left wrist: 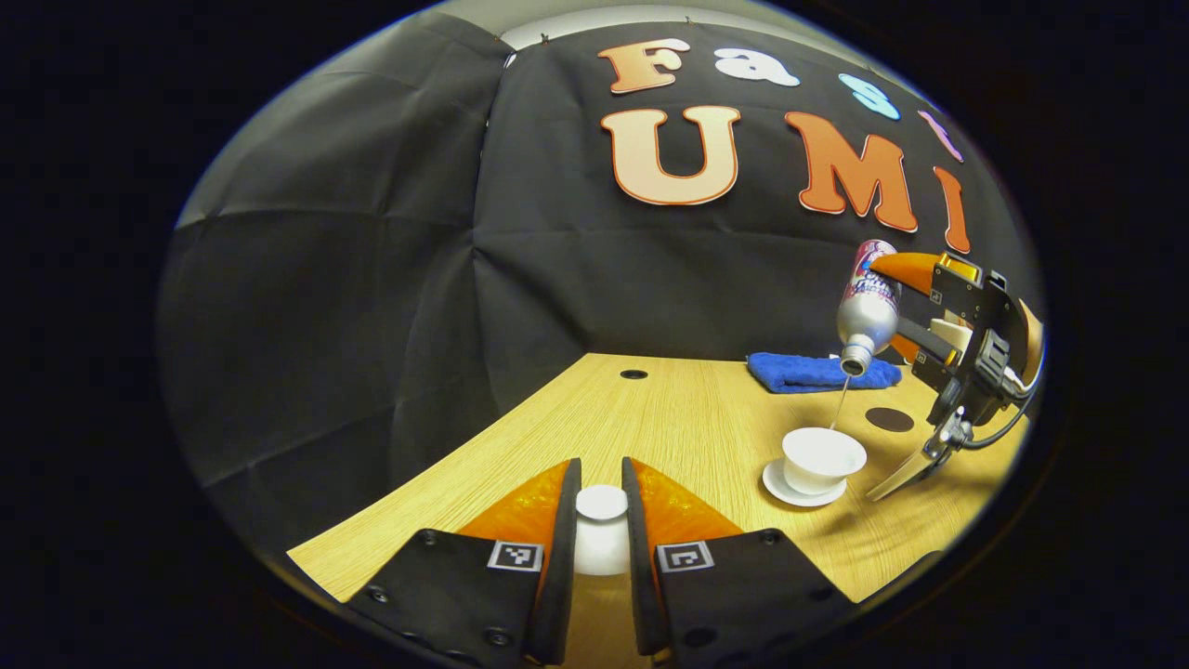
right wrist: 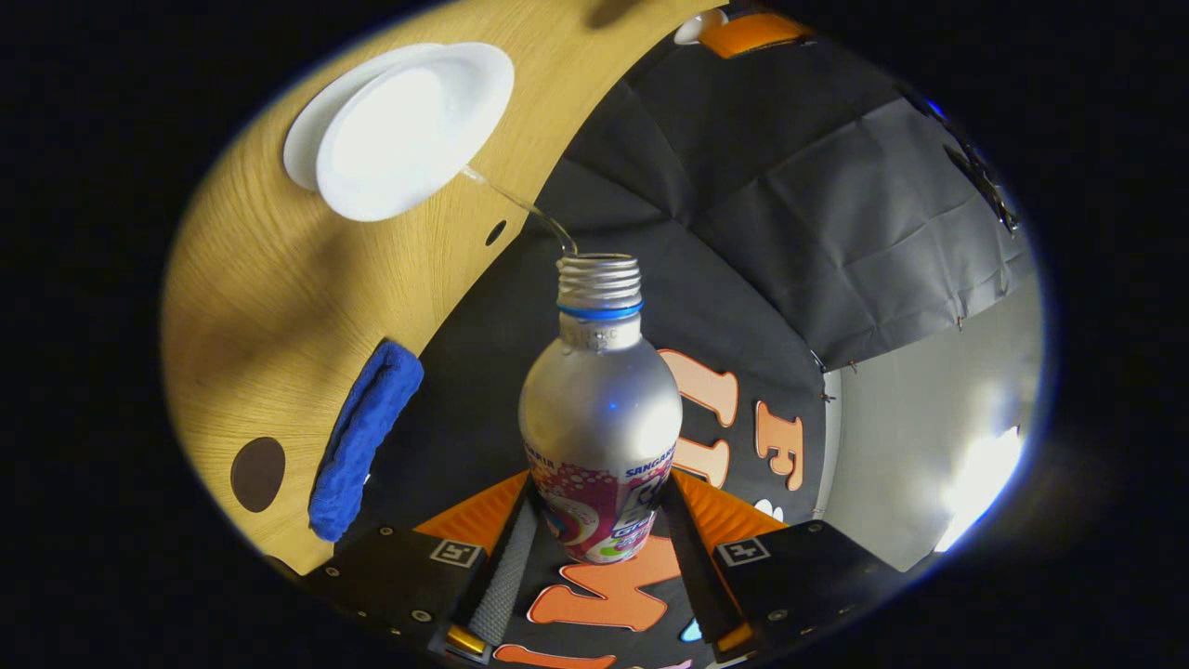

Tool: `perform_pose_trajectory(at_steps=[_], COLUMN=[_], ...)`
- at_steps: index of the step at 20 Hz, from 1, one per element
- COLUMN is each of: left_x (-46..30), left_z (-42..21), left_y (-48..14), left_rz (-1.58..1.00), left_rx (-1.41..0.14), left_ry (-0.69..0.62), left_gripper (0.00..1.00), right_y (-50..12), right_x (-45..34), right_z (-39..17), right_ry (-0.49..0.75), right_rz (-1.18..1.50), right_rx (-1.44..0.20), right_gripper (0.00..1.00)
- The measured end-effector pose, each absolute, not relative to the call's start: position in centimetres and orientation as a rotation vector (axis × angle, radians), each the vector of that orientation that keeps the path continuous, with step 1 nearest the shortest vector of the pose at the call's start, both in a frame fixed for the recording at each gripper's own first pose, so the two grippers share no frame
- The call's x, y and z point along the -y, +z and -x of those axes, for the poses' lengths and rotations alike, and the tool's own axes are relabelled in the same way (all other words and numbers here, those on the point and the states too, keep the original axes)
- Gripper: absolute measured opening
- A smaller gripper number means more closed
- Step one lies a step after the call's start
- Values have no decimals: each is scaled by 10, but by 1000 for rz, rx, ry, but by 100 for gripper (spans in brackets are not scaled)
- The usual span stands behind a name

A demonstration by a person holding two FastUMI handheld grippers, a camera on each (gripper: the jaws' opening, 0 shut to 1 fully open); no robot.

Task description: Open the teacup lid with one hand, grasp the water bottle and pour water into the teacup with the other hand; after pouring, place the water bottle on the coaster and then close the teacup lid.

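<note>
A brushed metal bottle with a glossy printed label is showing at 6 o'clock in the right gripper view; a smooth white glazed-looking cup is sitting at 10 o'clock on matt wood-grain table, a fuzzy blue cloth lying at 8 o'clock.

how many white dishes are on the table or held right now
3: the teacup sits on its saucer on the table, under the tilted water bottle; the lid is held between the left gripper jaws.

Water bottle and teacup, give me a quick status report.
Left gripper shut on teacup lid, held aside. Right gripper shut on water bottle, tipped, stream running into open teacup. Coaster bare; blue cloth off behind.
</note>
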State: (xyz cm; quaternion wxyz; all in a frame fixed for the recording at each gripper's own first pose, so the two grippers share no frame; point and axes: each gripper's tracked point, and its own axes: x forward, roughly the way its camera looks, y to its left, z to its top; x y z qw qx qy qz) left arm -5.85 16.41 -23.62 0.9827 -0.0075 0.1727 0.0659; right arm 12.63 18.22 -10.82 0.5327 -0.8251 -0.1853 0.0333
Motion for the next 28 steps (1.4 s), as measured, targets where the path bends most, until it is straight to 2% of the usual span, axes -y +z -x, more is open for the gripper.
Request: perform_pose_trajectory(at_steps=[5,6,8,9,10,11,12,13,14,15,16,17,18,19,20,21,22,23,25,28], left_x=[-158,-157,-156,-157,-157,-157,-158,-157,-155,-152,-149,-147,-145,-142,-138,-134,-129,-123,-110,-89], left_z=[51,51,52,53,54,54,53,52,49,47,44,43,41,39,36,33,30,26,19,9], left_y=[-230,-231,-231,-231,-230,-229,-230,-230,-227,-225,-223,-220,-218,-216,-214,-211,-209,-206,-205,-202], left_rz=[13,16,22,22,20,18,16,16,17,16,11,7,3,-2,-6,-9,-13,-16,-19,-23], left_rx=[-338,-338,-331,-327,-321,-317,-313,-312,-308,-304,-299,-296,-293,-290,-285,-281,-276,-273,-269,-266], left_ry=[126,124,123,119,121,121,122,121,117,111,107,104,99,94,87,79,69,59,35,-5], left_gripper=[31,35,35,31,26,31,26,30,30,26,31,31,27,27,31,27,30,30,31,27], right_y=[-126,-133,-149,-157,-163,-168,-174,-180,-185,-194,-201,-207,-212,-210,-207,-199,-198,-200,-197,-195], right_x=[-191,-191,-187,-185,-183,-180,-176,-175,-173,-171,-169,-169,-168,-161,-154,-149,-145,-141,-132,-121], right_z=[-123,-122,-124,-123,-123,-123,-122,-122,-122,-120,-119,-116,-113,-110,-109,-121,-126,-131,-139,-149], right_ry=[130,143,192,215,233,249,266,281,295,315,330,338,341,334,327,320,315,310,310,322], right_rz=[1929,1911,1851,1811,1763,1709,1651,1592,1528,1455,1376,1299,1234,1179,1133,1084,1031,977,881,727], right_rx=[417,398,328,285,244,198,151,107,63,11,-43,-88,-122,-145,-165,-182,-202,-223,-255,-316], right_gripper=[76,76,77,76,77,77,77,77,77,75,77,77,77,77,77,78,75,78,78,80])
